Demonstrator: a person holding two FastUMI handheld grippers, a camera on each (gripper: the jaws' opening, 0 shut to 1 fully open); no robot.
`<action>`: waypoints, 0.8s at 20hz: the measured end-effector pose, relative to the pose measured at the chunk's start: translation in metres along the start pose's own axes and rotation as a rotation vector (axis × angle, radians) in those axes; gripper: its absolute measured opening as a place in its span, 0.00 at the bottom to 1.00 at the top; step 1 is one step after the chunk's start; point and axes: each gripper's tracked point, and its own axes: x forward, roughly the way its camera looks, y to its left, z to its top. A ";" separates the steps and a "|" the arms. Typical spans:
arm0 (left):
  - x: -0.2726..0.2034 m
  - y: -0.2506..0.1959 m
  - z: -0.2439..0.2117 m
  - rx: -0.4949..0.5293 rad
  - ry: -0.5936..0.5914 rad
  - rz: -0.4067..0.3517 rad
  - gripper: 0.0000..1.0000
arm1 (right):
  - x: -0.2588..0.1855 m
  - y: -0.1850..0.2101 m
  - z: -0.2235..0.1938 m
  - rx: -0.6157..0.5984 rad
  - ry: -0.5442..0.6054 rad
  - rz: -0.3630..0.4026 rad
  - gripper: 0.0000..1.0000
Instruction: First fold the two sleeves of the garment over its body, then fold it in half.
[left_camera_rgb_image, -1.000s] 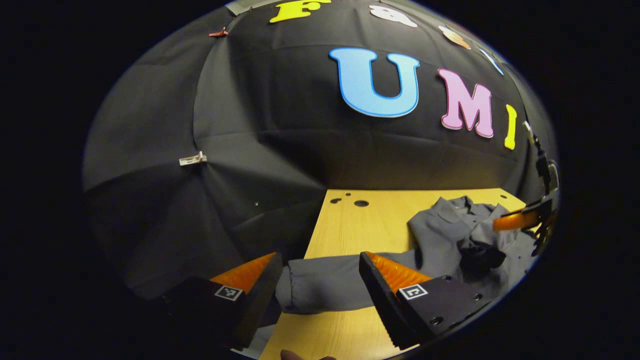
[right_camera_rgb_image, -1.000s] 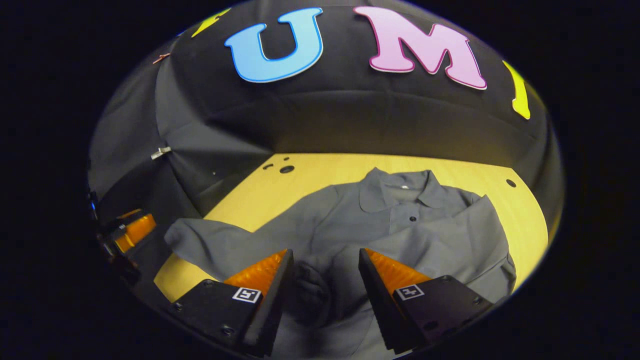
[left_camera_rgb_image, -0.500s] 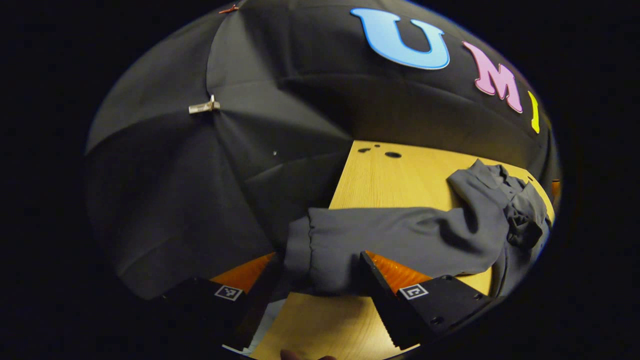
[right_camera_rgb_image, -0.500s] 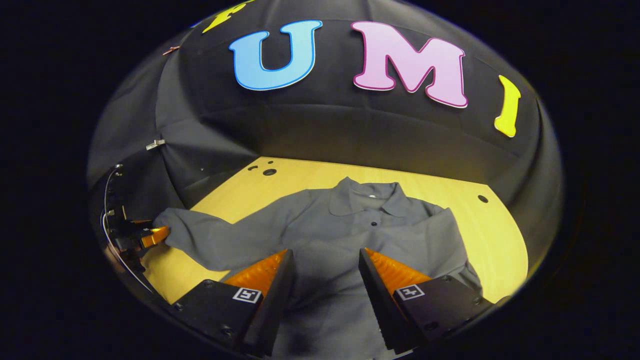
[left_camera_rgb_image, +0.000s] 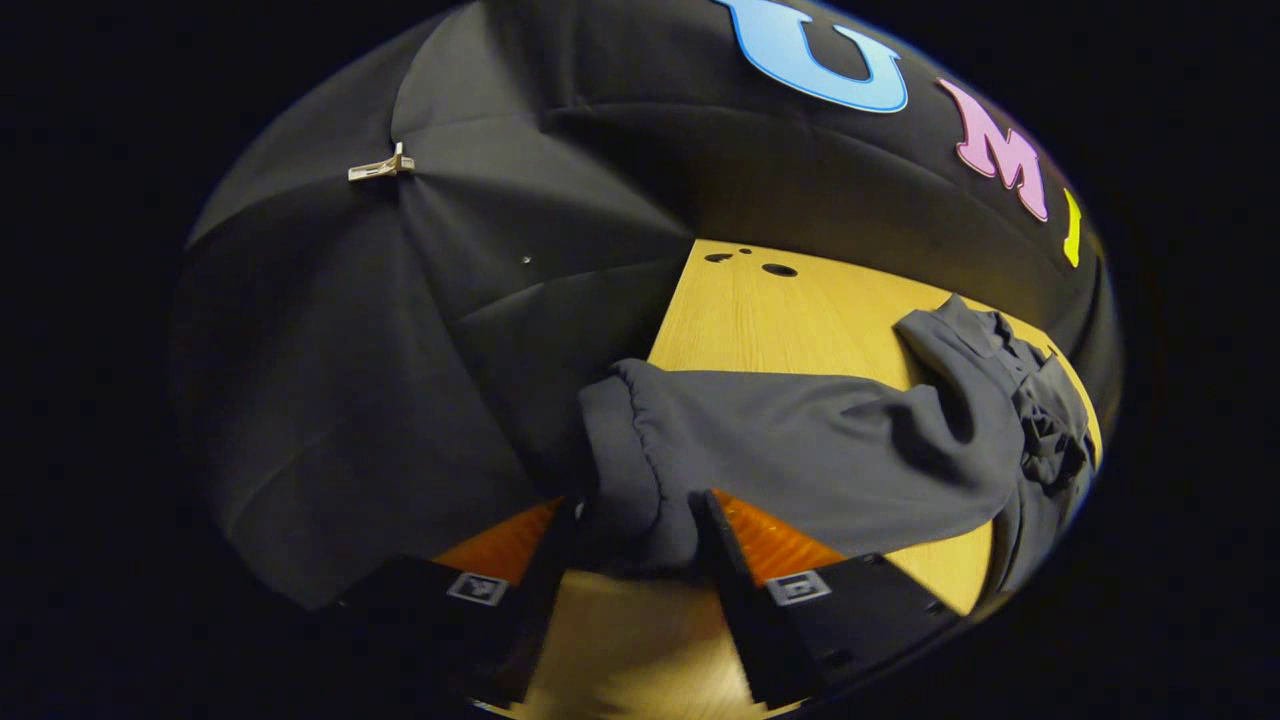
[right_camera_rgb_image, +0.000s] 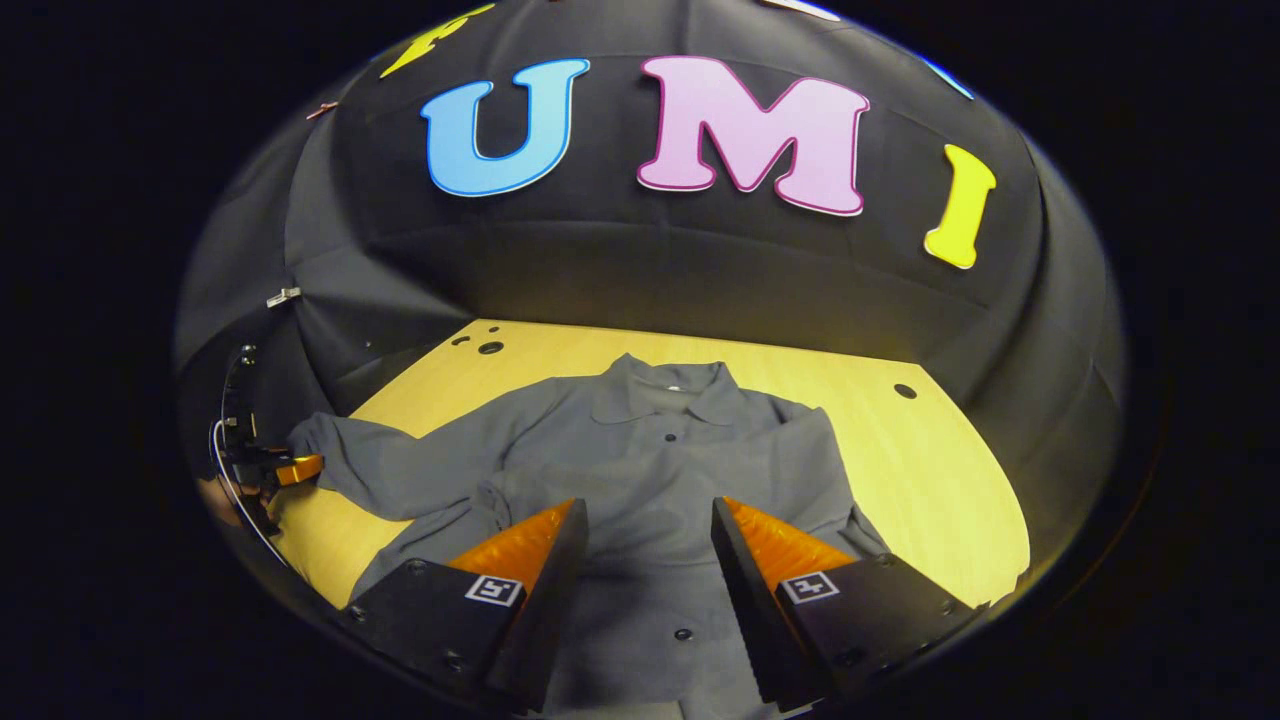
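A grey button-up shirt (right_camera_rgb_image: 660, 470) lies face up on the wooden table (right_camera_rgb_image: 930, 470), collar (right_camera_rgb_image: 665, 390) toward the wall. One long sleeve (left_camera_rgb_image: 820, 450) stretches out sideways to the table's edge. Its gathered cuff (left_camera_rgb_image: 630, 470) fills the gap between the fingers of my left gripper (left_camera_rgb_image: 635, 540), which press on it from both sides. The right gripper view has that left gripper (right_camera_rgb_image: 295, 468) at the sleeve's end. The other sleeve looks folded in over the shirt's front. My right gripper (right_camera_rgb_image: 642, 540) hovers open over the shirt's lower body with nothing held.
The black cloth wall closes in behind and to the left of the table, with a metal clip (left_camera_rgb_image: 378, 168) on it. Small holes (left_camera_rgb_image: 778, 269) mark the table's far left corner. Bare wood (left_camera_rgb_image: 760, 320) lies between the stretched sleeve and the wall.
My left gripper's fingers have narrowed onto the cuff, which now sits deeper between them. The right gripper has drawn back from the shirt's middle, still open.
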 end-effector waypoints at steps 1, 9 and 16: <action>-0.004 0.009 -0.001 0.018 0.015 0.020 0.43 | -0.003 -0.005 0.001 0.003 -0.002 -0.005 0.78; -0.061 -0.025 0.055 0.036 -0.113 -0.002 0.09 | -0.032 -0.073 0.009 0.021 -0.047 -0.087 0.81; -0.141 -0.083 0.124 -0.010 -0.238 -0.044 0.08 | -0.047 -0.132 0.002 0.022 -0.060 -0.084 0.75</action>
